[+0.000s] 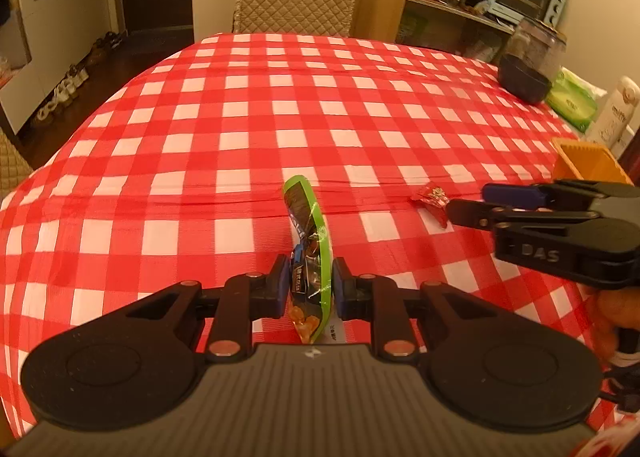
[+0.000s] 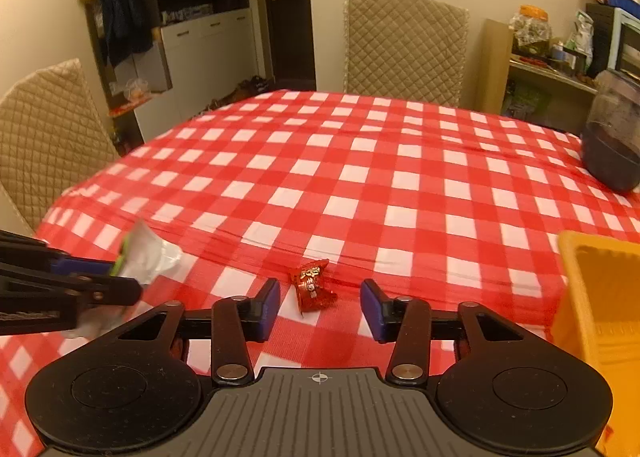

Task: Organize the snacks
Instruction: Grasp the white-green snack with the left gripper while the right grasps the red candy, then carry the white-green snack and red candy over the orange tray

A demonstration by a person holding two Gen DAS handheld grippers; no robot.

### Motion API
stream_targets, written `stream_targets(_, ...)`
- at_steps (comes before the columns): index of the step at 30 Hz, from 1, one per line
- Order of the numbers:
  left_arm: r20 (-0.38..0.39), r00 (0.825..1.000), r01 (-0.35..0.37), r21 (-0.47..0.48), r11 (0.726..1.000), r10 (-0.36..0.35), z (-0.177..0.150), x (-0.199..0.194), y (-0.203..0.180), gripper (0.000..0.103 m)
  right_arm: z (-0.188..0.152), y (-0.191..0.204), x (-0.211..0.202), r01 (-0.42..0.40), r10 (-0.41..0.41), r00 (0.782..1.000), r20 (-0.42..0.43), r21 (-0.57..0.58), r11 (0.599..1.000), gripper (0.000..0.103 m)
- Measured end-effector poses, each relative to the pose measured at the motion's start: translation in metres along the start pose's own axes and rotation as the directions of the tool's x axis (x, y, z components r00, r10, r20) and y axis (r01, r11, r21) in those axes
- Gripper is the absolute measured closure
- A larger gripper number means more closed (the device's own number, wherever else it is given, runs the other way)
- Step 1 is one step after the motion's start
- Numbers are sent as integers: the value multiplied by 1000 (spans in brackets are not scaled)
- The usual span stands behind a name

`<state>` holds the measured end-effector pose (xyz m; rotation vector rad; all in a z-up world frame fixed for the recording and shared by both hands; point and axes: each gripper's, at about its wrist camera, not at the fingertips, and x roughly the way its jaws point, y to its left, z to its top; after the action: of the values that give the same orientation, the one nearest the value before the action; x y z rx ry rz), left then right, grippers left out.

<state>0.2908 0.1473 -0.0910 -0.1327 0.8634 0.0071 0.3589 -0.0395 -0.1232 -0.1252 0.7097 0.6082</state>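
My left gripper point(image 1: 310, 285) is shut on a green snack packet point(image 1: 310, 241), held edge-on above the checked tablecloth. From the right wrist view the left gripper point(image 2: 124, 281) holds the packet point(image 2: 148, 257), whose pale back side shows. A small red wrapped candy point(image 2: 314, 285) lies on the cloth just ahead of my right gripper point(image 2: 320, 307), which is open with the candy between and slightly beyond its fingertips. In the left wrist view the right gripper point(image 1: 468, 203) reaches in from the right, next to the candy point(image 1: 434, 199).
An orange basket point(image 2: 600, 297) stands at the right, also in the left wrist view point(image 1: 588, 163). A dark jar point(image 2: 614, 145), a green tissue pack point(image 1: 572, 97) and a white bottle point(image 1: 616, 113) sit at the far right. Quilted chairs point(image 2: 404, 45) stand around the table.
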Motion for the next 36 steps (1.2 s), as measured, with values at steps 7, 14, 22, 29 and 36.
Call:
stream_targets(7,12,1000,2,1,1000,-2,2,-3,3,83,-3,8,32,9,-10,1000,-24,-55,998,73)
stream_targets(14,15,1000,19,31,999,-19,2,-2,-8,83,-5,14,30,23,-24,1000,-17,-72,997,84)
stream_targets(22,25,998,50,48,998,-52,0,-12,-20,83,-6,6,-10,48,-48,999,-4,-1,999,84)
stream_targets(29,43,996,77,67,995,-80,-12,-37,-48,83,-18,-4,-71,101,-101,995,-4,107,989,84)
stream_targets(36,41,992,115,44,992,-117,-38,-73,-87,83,-41,-18,-135,161,-158,987,-29,197,967,84)
